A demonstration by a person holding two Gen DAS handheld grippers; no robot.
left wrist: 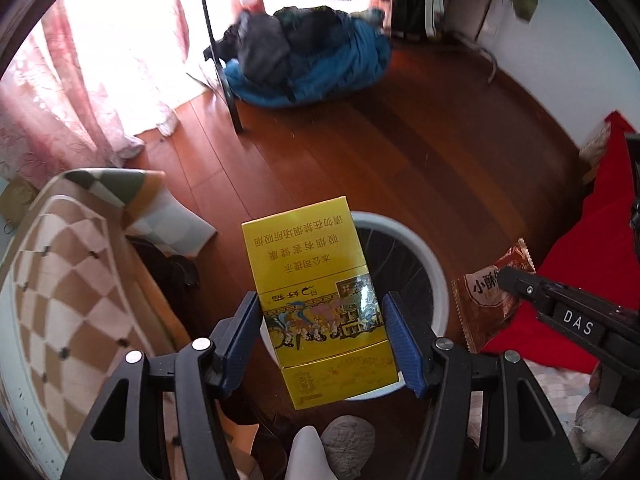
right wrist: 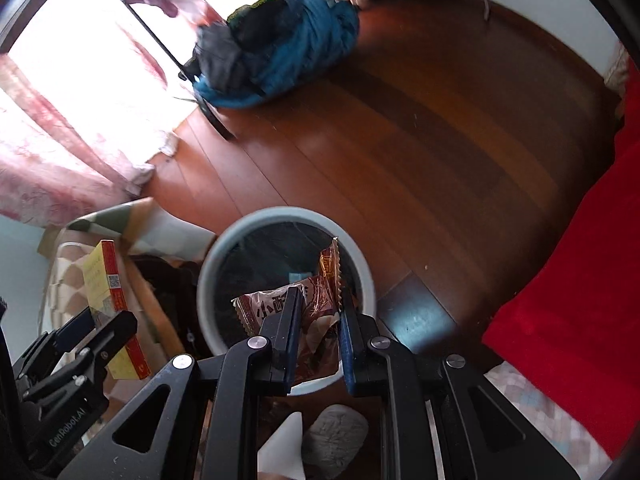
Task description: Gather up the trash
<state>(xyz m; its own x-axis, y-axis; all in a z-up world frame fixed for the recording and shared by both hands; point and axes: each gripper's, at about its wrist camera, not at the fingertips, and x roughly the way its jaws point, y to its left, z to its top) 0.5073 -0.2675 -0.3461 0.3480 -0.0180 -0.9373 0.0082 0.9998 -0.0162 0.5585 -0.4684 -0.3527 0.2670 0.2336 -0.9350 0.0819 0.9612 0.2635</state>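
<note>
Left wrist view, centre frame: the left gripper [left wrist: 322, 334] has its two blue ribbed pads [left wrist: 402, 340] set fairly wide and pressed against the long sides of a glossy yellow cardboard cigarette box [left wrist: 316, 292], flat and rectangular, printed with upside-down characters and a colourful illustrated band. The box hangs over the near left rim of a round white plastic trash bin [left wrist: 430, 264], whose dark interior shows behind it in the lower middle of the frame.

Over at the right edge of that same view, the right gripper [left wrist: 502, 276] comes in, black with "DAS" lettered on its side, pinching a crinkly reddish-brown foil snack wrapper [left wrist: 486, 304] with serrated ends.

Switch to the right wrist view: the right gripper [right wrist: 318, 312] sits low centre, jaws drawn narrow and clamped on that same wrapper [right wrist: 316, 300], which is creased and shiny, bulging between the pads. It hangs directly above the bin's open mouth, the pale rim [right wrist: 224, 256] circling just behind it, with scraps lying inside. At the lower left, the left gripper [right wrist: 96, 320] shows side-on with the yellow box [right wrist: 102, 276], its narrow edge red.

Around them: a polished red-brown wooden plank floor [left wrist: 400, 152], a heap of blue and dark fabric [left wrist: 312, 60] at the top, pink lacy curtains [left wrist: 60, 92] upper left, a checkered tan-and-cream quilt [left wrist: 60, 292] lower left, and a bright red cloth [right wrist: 580, 320] on the right.
</note>
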